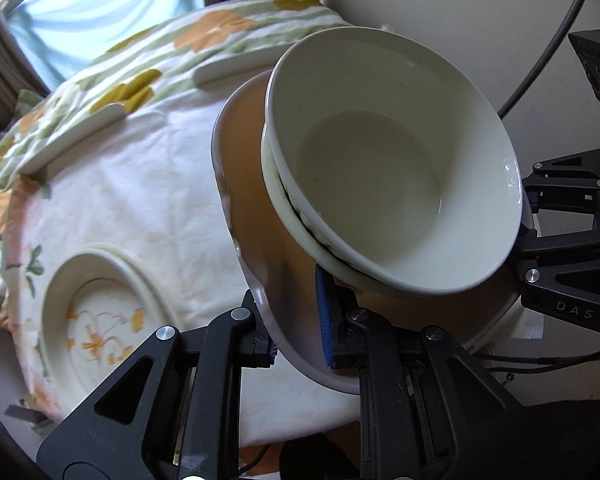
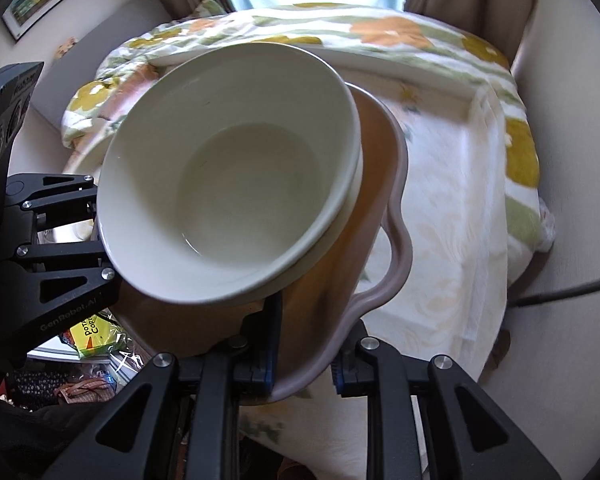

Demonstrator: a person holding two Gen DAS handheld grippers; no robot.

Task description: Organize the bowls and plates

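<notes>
A table (image 1: 148, 184) stands by a bright window with brown curtains, and it wears a white cloth (image 2: 452, 208) with orange and yellow flowers. You are in the carrying step. Both of your grippers hold one big pink plate (image 1: 240, 184) with a wavy rim, and the plate is tipped up above the near edge of the table.

Your left gripper (image 1: 300, 344) is pinched tight on the plate's near rim. Your right gripper (image 2: 304, 364) is pinched tight on the rim too — on the other side of the plate. On the plate sit two cream bowls, one inside the other. The top bowl (image 1: 384, 168) is empty, and the bowl under it (image 1: 284, 208) shows only as a thin rim. They lean toward the low side of the plate.

A flowered dish (image 1: 96, 320) lies alone near the table's left edge. Two long white dishes (image 1: 80, 132) lie by the far edge.

Next, I think, you need to make the plate flat — the bowls could slide off if it tips more. Then move both hands together, slowly, to the spot where the stack should go. Set it down before you let go.
</notes>
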